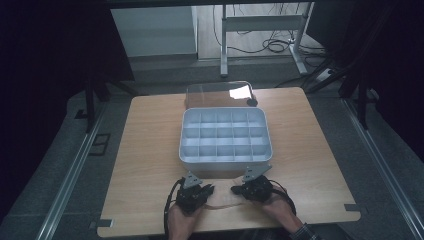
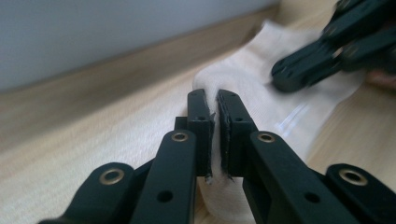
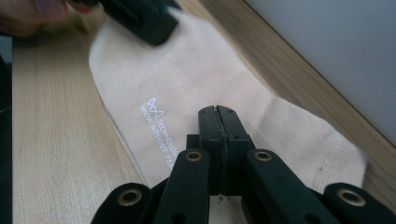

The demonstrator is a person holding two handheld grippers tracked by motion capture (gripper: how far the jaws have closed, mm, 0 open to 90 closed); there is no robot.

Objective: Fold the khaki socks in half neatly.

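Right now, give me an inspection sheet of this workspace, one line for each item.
Surface: wooden table, light top.
Job's things: a cream sock with white lettering lies flat near the front edge.
Clutter: a white divided box, compartments look empty; a clear lid behind it.
Grippers: left gripper shut on a pinched fold of the sock; right gripper shut over the sock, whether it holds fabric is unclear.
Cables: a black cable loops from the left gripper; more cables on the floor beyond.
Surroundings: dark room, metal desk legs behind the table.
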